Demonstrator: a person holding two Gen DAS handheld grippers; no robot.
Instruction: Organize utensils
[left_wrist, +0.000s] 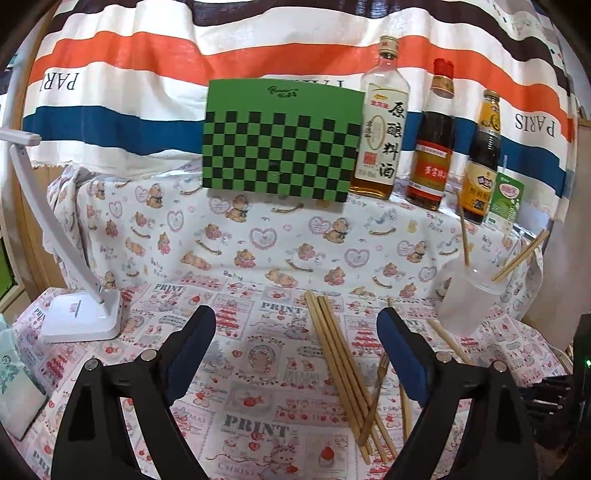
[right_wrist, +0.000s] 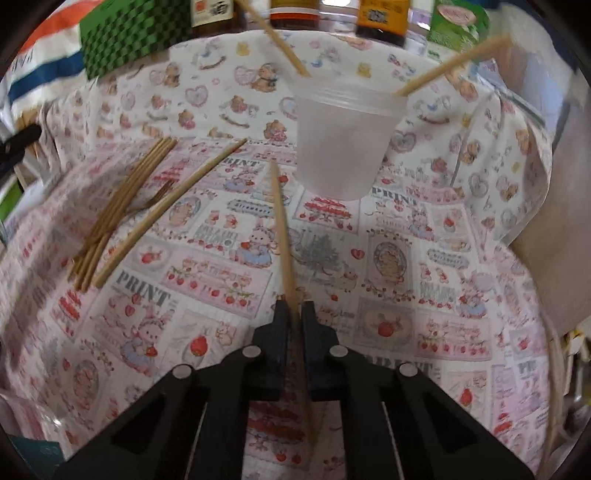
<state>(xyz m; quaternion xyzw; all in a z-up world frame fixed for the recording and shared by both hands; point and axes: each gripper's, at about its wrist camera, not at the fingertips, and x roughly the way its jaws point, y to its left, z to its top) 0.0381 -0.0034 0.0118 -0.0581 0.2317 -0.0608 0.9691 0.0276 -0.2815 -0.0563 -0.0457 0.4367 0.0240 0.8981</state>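
Observation:
My left gripper (left_wrist: 295, 317) stands open low over the printed tablecloth, nothing between its blue pads. Just right of its middle lies a bundle of wooden chopsticks (left_wrist: 341, 373) with a small fork (left_wrist: 375, 398) across them. A frosted plastic cup (left_wrist: 467, 295) stands at the right with two chopsticks leaning out of it. In the right wrist view my right gripper (right_wrist: 293, 304) is shut on a single chopstick (right_wrist: 282, 229) that points toward the cup (right_wrist: 343, 144). The chopstick bundle (right_wrist: 122, 206) and a loose chopstick (right_wrist: 170, 212) lie to its left.
A green checkered box (left_wrist: 280, 140) stands at the back on the raised, cloth-covered step, with three sauce bottles (left_wrist: 432, 140) and a green carton (left_wrist: 506, 199) to its right. A white desk lamp base (left_wrist: 85, 317) sits at the left. A pale packet (left_wrist: 14, 391) lies at the far left edge.

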